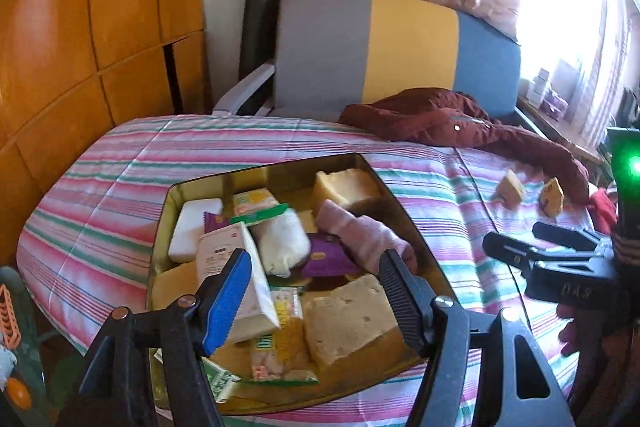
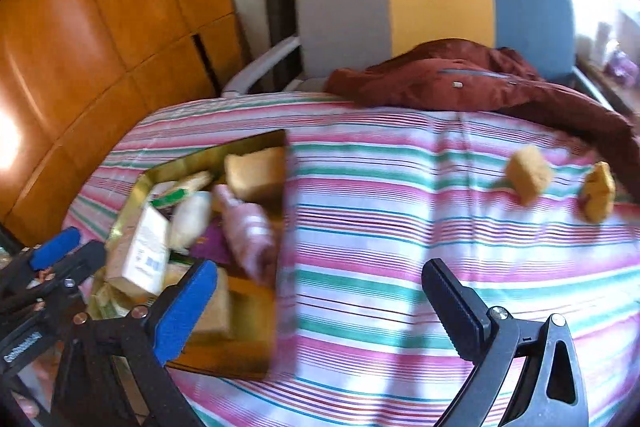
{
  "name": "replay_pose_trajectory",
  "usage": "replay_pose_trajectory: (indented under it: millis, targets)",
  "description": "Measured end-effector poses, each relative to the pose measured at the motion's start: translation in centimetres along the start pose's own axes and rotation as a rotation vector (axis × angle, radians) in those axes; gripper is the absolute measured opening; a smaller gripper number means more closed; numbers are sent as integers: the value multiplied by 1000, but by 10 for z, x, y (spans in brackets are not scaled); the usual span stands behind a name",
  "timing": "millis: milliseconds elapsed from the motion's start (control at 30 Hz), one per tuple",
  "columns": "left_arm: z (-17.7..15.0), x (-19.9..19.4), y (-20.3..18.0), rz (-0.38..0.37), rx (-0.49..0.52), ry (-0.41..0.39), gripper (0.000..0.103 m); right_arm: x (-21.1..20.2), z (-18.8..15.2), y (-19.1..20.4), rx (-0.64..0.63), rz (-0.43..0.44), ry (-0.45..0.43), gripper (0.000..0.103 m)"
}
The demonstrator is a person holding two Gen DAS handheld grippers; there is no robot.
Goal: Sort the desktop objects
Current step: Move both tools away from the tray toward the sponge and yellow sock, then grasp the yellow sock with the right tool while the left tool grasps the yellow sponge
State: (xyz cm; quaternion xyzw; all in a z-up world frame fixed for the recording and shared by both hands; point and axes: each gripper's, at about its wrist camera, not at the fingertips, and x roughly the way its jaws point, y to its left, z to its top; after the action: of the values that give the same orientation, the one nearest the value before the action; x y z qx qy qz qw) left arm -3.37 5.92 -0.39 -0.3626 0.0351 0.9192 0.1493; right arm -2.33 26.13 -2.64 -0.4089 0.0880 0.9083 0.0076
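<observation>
Jaws apart over gold tin (image 1: 208,183)

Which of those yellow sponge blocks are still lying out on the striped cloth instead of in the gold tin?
Two small sponge pieces: one and another to its right, near the dark red jacket. The larger sponges lie inside the gold tin.

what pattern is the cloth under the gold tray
Pink, green and white stripes on the cloth beneath the gold tray; clearest in the right wrist view.
</observation>
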Motion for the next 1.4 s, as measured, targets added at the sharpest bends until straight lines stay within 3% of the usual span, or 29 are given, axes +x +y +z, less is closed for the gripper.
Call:
replay_pose_trajectory:
  millis: [733, 833, 1400]
  targets:
    - [-6, 17, -74, -102, 165, 68, 70, -30, -11, -167, 236, -201, 8, 103]
    - [-5, 21, -84, -110, 181, 77, 73, -30, -12, -187, 266, -220, 11, 103]
    - [0, 52, -139, -201, 253, 136, 74, -18, 8, -294, 421, -293, -6, 103]
